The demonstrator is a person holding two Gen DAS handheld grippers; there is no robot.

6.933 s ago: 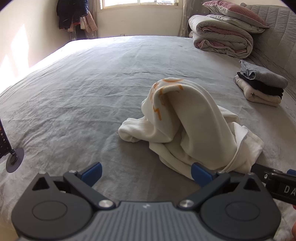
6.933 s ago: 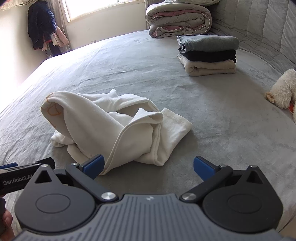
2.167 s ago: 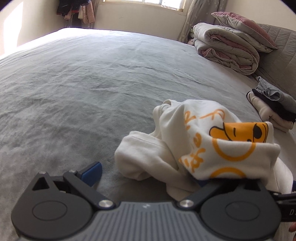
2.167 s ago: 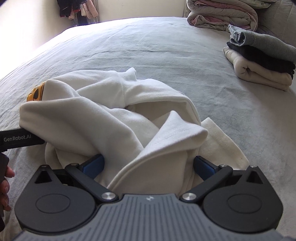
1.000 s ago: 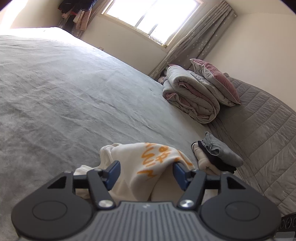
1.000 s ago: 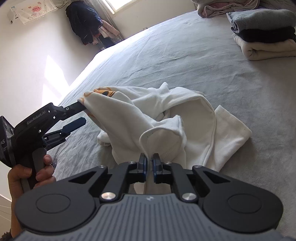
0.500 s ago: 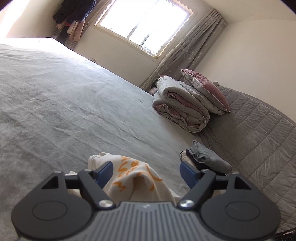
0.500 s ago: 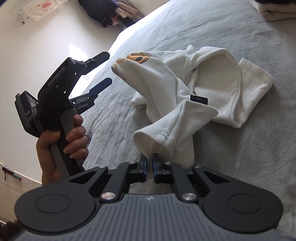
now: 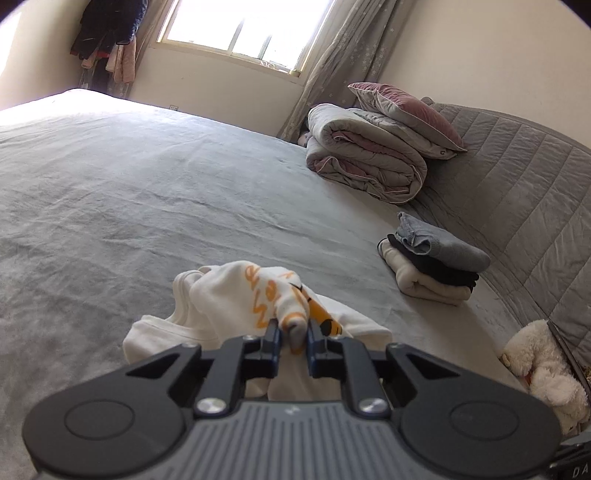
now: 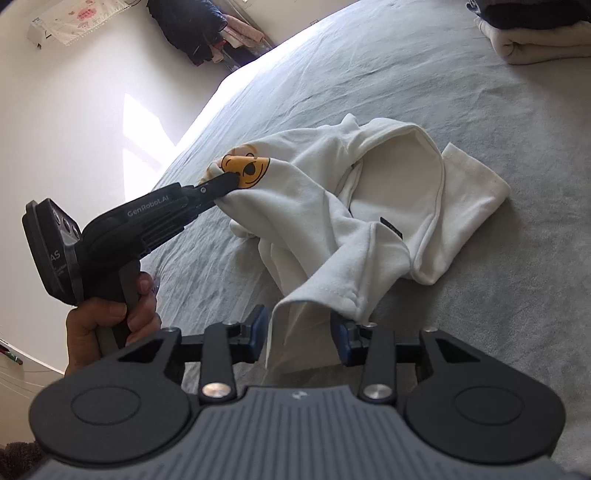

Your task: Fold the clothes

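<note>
A white sweatshirt (image 10: 369, 206) with a yellow-orange cartoon print lies crumpled on the grey bed (image 9: 147, 192). My left gripper (image 9: 293, 338) is shut on a bunched fold of the sweatshirt (image 9: 236, 299) by the print and holds it up. It also shows in the right wrist view (image 10: 231, 181), pinching the printed part. My right gripper (image 10: 298, 334) is open, its blue pads on either side of a hanging hem of the sweatshirt, not clamping it.
A stack of folded clothes (image 9: 432, 262) sits at the right of the bed, also at the top right in the right wrist view (image 10: 535, 29). A rolled duvet and pillow (image 9: 376, 147) lie by the quilted headboard. A white plush toy (image 9: 543, 369) is at the right edge.
My left gripper has closed on the printed fold of the sweatshirt. My right gripper, shut on the hem half a second ago, has opened and the hem now hangs loose between its pads.
</note>
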